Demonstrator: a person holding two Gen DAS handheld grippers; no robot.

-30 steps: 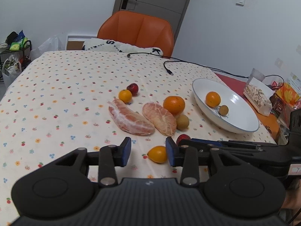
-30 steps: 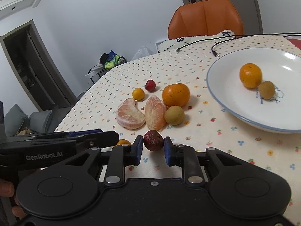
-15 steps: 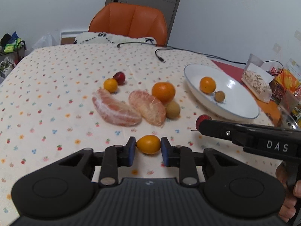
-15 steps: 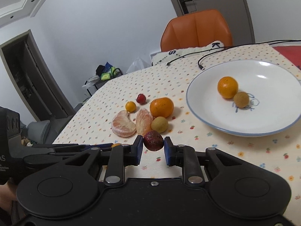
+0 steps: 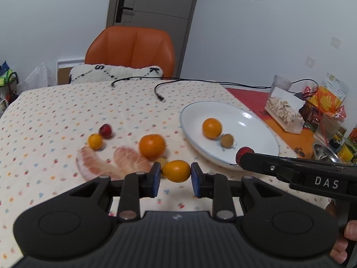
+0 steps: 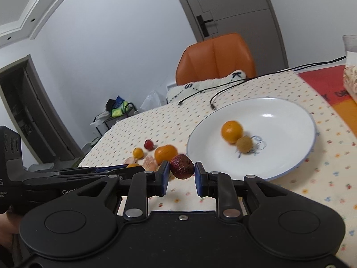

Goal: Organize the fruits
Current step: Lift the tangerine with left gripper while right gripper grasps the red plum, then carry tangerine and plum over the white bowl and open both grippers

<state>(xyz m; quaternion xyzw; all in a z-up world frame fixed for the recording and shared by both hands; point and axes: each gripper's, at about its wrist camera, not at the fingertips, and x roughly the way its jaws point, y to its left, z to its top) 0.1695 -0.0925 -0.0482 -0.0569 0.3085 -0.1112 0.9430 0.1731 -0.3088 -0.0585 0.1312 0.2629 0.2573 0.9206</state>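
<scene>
My left gripper (image 5: 175,174) is shut on a small orange kumquat (image 5: 176,171), held above the flowered tablecloth. My right gripper (image 6: 181,174) is shut on a dark red fruit (image 6: 181,166), also lifted, near the front rim of the white plate (image 6: 290,114). In the left wrist view that red fruit (image 5: 244,151) shows at the tip of the right gripper beside the plate (image 5: 250,120). The plate holds an orange (image 5: 212,127) and a small brown fruit (image 5: 227,140). On the cloth lie a big orange (image 5: 152,146), two peeled pomelo pieces (image 5: 128,158), a small orange fruit (image 5: 95,141) and a red fruit (image 5: 105,130).
An orange chair (image 5: 131,49) with a white cushion (image 5: 113,72) stands behind the table. Black cables (image 5: 160,89) trail across the far cloth. Snack bags and a seed packet (image 5: 283,109) crowd the right end on a red mat. A hand (image 5: 341,243) holds the right gripper.
Both grippers have lifted with their fruits and moved toward the plate. The left gripper, open around the kumquat a second ago, closed on it and raised it off the cloth.
</scene>
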